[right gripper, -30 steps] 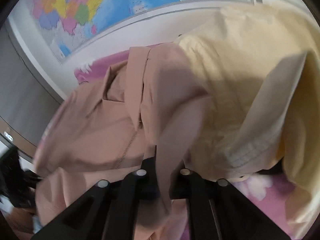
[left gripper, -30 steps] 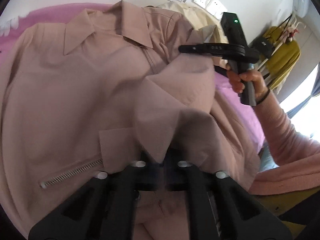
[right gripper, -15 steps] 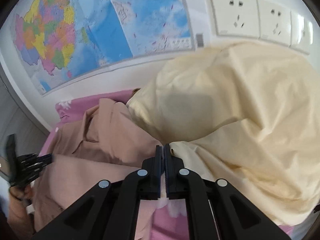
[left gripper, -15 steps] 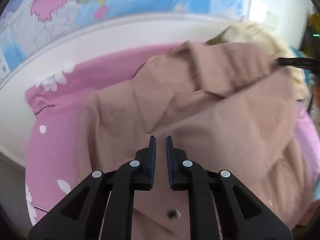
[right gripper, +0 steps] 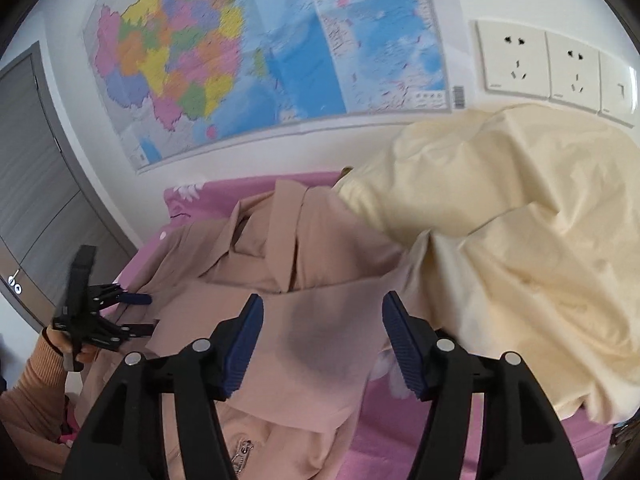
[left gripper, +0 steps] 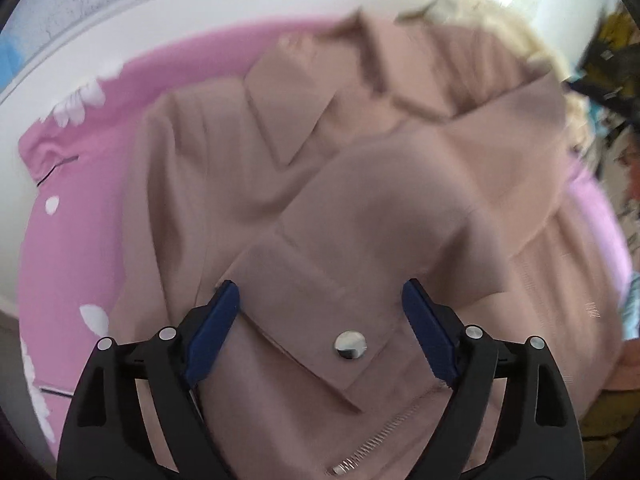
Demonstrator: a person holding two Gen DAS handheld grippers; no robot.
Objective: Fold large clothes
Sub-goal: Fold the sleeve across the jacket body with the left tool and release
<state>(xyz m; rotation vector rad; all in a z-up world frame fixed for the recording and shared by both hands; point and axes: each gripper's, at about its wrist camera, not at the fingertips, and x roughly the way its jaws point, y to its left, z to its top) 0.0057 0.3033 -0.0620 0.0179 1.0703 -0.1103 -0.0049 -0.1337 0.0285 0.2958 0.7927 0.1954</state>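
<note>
on the pink bedsheet (left gripper: pixel 72 208) lies the dusty-pink jacket (left gripper: pixel 248 168), with a cream garment (right gripper: pixel 520 216) heaped to its right by the far wall. we judge the sleeve fold is just laid: the sleeve cuff (left gripper: pixel 320 320) rests across the body. our left gripper (left gripper: pixel 320 320) and right gripper (right gripper: pixel 322 340) have just been opening and hold nothing. next we must take the hem.

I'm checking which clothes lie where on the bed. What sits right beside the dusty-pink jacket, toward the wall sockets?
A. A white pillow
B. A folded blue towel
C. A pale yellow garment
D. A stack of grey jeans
C: in the right wrist view a crumpled pale yellow garment lies against the dusty-pink jacket on the pink sheet, just under the wall sockets.
</note>
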